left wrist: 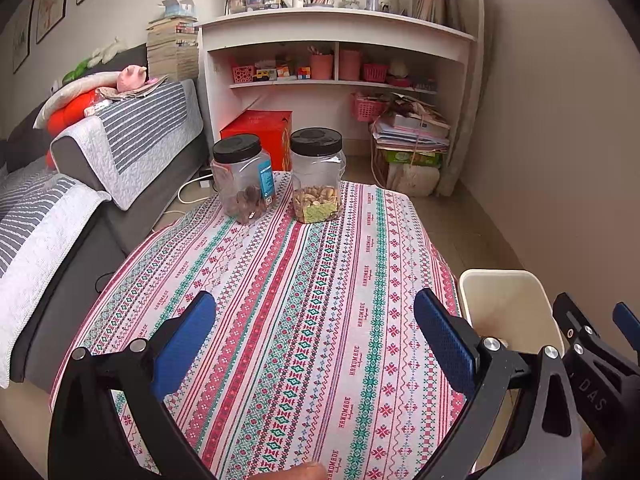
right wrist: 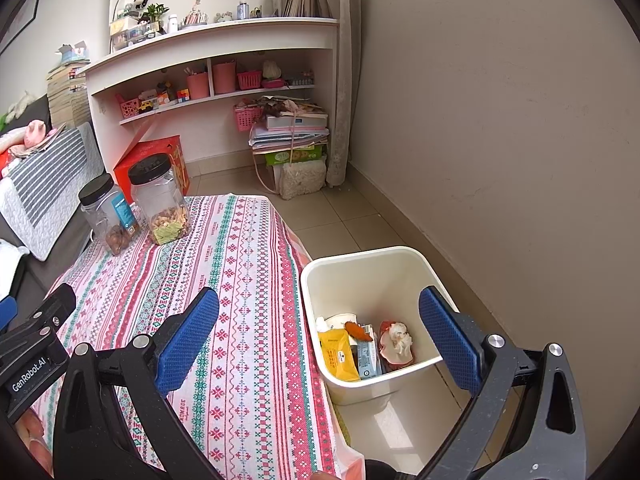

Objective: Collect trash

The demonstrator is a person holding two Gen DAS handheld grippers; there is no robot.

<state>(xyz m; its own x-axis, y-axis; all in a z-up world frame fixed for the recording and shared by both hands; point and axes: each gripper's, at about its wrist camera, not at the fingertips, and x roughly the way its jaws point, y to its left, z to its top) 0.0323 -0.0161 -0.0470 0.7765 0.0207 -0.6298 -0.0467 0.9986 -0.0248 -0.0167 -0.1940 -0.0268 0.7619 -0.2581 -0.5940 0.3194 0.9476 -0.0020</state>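
A cream waste bin (right wrist: 372, 268) stands on the floor at the table's right side; its rim (left wrist: 500, 280) also shows in the left wrist view. Inside lie a yellow packet (right wrist: 338, 354), an orange scrap (right wrist: 358, 331), a blue-grey wrapper (right wrist: 368, 354) and crumpled red-and-white trash (right wrist: 396, 344). My right gripper (right wrist: 320, 336) hangs open over the gap between table edge and bin, nothing between its blue pads (right wrist: 188, 340). My left gripper (left wrist: 316, 340) is open above the patterned tablecloth (left wrist: 304, 280), holding nothing. No loose trash shows on the cloth.
Two black-lidded clear jars, one of brown nuts (left wrist: 242, 178) and one of mixed snacks (left wrist: 317, 176), stand at the table's far end. A grey sofa (left wrist: 120, 148) runs along the left. Beyond are a white shelf unit (left wrist: 332, 40), a red box (left wrist: 260, 128) and stacked papers (right wrist: 292, 132).
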